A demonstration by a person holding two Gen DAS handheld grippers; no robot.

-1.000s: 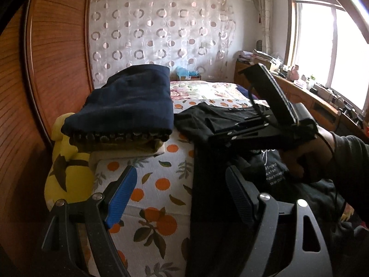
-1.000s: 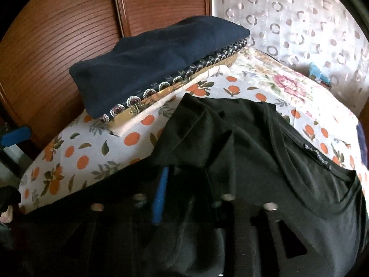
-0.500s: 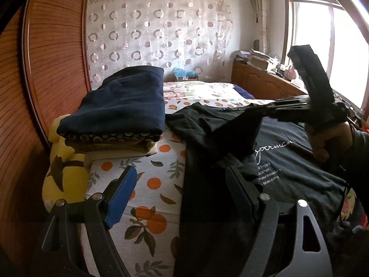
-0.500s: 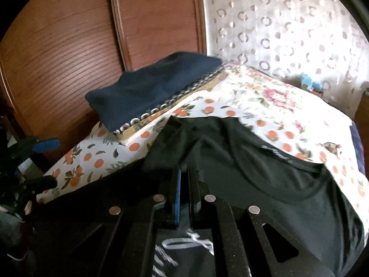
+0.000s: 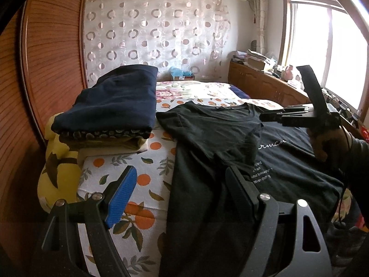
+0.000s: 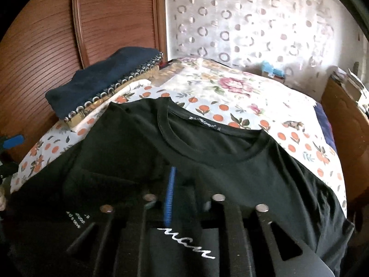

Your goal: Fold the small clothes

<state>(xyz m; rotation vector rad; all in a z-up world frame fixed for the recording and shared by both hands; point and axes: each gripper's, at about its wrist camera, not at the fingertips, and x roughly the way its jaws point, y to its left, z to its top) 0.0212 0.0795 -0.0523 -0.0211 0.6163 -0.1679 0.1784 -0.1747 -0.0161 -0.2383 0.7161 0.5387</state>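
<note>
Black T-shirt (image 5: 221,138) lies flat; left gripper (image 5: 182,184) gapes empty, right gripper (image 6: 182,191), just parting, seemingly holds nothing.

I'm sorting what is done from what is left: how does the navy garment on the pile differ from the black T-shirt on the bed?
The navy garment is folded into a compact block; the black T-shirt lies spread out, only one sleeve turned in. The navy garment sits atop a stack of folded pieces; the black T-shirt lies directly on the orange-print bedspread. The black T-shirt shows white lettering; the navy garment looks plain. Both are dark fabric.
</note>
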